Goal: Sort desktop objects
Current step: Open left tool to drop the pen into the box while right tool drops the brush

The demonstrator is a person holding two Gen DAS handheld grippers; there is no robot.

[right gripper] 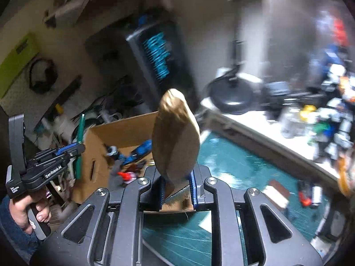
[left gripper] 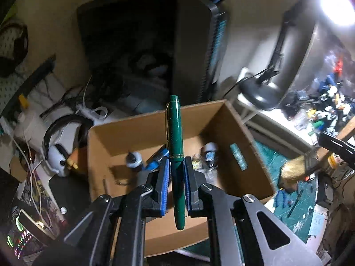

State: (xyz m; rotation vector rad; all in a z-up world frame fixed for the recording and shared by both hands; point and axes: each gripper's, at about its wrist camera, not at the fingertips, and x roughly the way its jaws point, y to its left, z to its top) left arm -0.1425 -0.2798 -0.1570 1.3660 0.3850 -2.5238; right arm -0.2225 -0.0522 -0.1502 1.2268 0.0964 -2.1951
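Observation:
My left gripper (left gripper: 175, 166) is shut on a green fountain pen (left gripper: 175, 137) with gold trim, held upright above an open cardboard box (left gripper: 244, 133). The same gripper and pen (right gripper: 79, 133) show at the left of the right wrist view, beside the box (right gripper: 124, 126). My right gripper (right gripper: 177, 184) is shut on a tan bristle brush (right gripper: 175, 137), blurred, held over the green cutting mat (right gripper: 233, 161) to the right of the box. That brush also shows in the left wrist view (left gripper: 292, 169).
The box holds small bottles (left gripper: 133, 158), a blue tool (left gripper: 155, 159) and a teal tube (left gripper: 238, 156). Headphones (left gripper: 57, 146) and cables lie left of it. A black lamp base (left gripper: 259, 93) stands behind. Cluttered figures (right gripper: 321, 115) fill the white shelf at the right.

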